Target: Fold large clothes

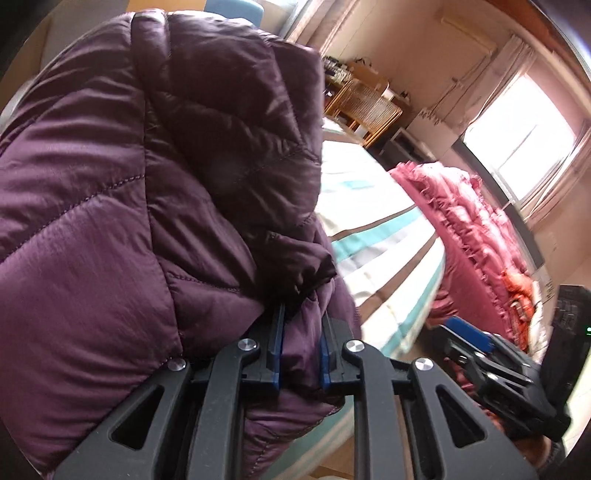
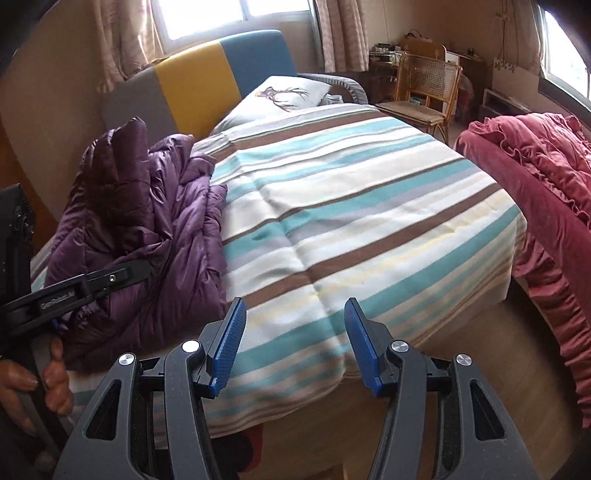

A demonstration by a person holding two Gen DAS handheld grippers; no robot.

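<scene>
Mid-fold: L gripper [image 1: 300, 325] clamps jacket [image 1: 147, 184] edge on bed [image 2: 351, 221], R gripper [image 2: 295, 332] jaws wide, empty; next, R likely needs a free edge.

A quilted purple jacket [image 2: 147, 229] of glossy, smooth cloth is seen on a matt striped cloth bedspread [image 2: 351, 221]; ruffled red fabric [image 2: 535, 177] and a cane-backed wooden chair [image 2: 424, 92] are shown.

Am looking at home bedroom: bed [image 2: 369, 206] wearing striped cover, pillow [image 2: 284, 94] lying at headboard [image 2: 207, 77], curtains [image 2: 340, 33] hanging by window, rattan chair [image 2: 424, 92] standing nearby.
</scene>
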